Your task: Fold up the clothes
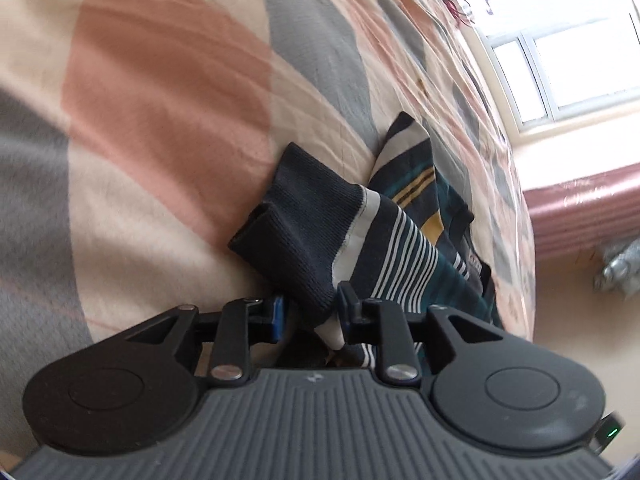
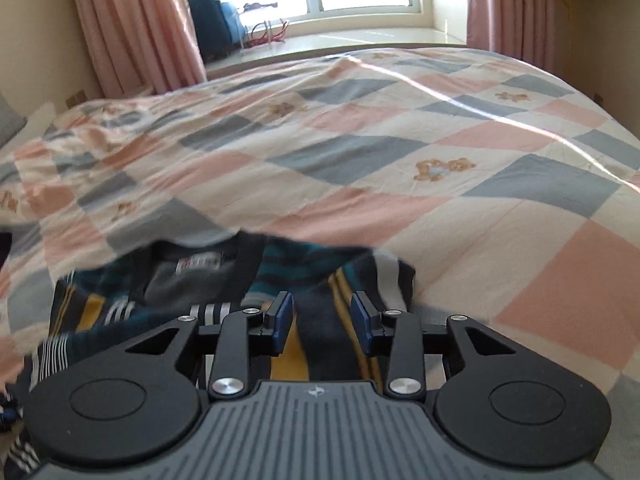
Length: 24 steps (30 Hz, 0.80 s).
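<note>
Dark navy knit sweater (image 1: 404, 236) with white, teal and yellow stripes lies on the pink-grey-cream checked bed quilt (image 1: 160, 120). Left hand-held gripper (image 1: 310, 314): jaws narrowly apart with the ribbed navy cuff (image 1: 296, 216) between them; whether they pinch it, I cannot tell. The sleeve runs from lower centre up-left. Right hand-held gripper (image 2: 322, 320): jaws apart, astride a navy-and-yellow fold at lower centre, the body spreading left. Both are equally close to the cloth.
</note>
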Each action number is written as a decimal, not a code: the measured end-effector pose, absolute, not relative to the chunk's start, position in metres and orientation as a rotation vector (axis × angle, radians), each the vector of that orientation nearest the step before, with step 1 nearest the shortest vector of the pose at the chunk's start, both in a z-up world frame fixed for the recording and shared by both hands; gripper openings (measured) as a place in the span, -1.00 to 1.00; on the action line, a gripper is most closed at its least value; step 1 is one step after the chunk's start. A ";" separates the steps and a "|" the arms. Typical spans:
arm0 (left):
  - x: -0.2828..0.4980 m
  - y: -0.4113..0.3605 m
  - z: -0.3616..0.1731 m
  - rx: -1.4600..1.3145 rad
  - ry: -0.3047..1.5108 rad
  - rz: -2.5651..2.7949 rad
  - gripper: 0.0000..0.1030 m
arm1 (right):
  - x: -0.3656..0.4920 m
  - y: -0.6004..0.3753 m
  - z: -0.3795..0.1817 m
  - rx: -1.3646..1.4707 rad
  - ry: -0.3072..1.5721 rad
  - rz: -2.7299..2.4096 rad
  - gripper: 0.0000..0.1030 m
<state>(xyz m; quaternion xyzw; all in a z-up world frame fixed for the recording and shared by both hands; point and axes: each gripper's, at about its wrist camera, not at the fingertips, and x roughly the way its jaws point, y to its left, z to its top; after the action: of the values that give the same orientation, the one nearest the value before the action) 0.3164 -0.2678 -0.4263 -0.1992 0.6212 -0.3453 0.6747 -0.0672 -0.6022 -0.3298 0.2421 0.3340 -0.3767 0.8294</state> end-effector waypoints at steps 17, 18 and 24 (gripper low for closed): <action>0.131 -0.384 -0.376 0.956 0.284 -1.180 -0.77 | -0.074 -0.571 -0.349 0.556 0.763 -0.792 -0.24; 0.117 -0.388 -0.389 1.051 0.244 -1.225 -0.69 | -0.076 -0.571 -0.348 0.567 0.756 -0.791 -0.24; 0.131 -0.376 -0.382 1.038 0.354 -1.347 -0.57 | -0.083 -0.564 -0.337 0.567 0.733 -0.770 -0.23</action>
<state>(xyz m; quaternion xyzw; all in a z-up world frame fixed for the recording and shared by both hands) 0.1315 -0.3756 -0.3818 0.4561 0.1557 -0.5920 0.6460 -0.0828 -0.5638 -0.3367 0.2667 0.3449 -0.3621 0.8239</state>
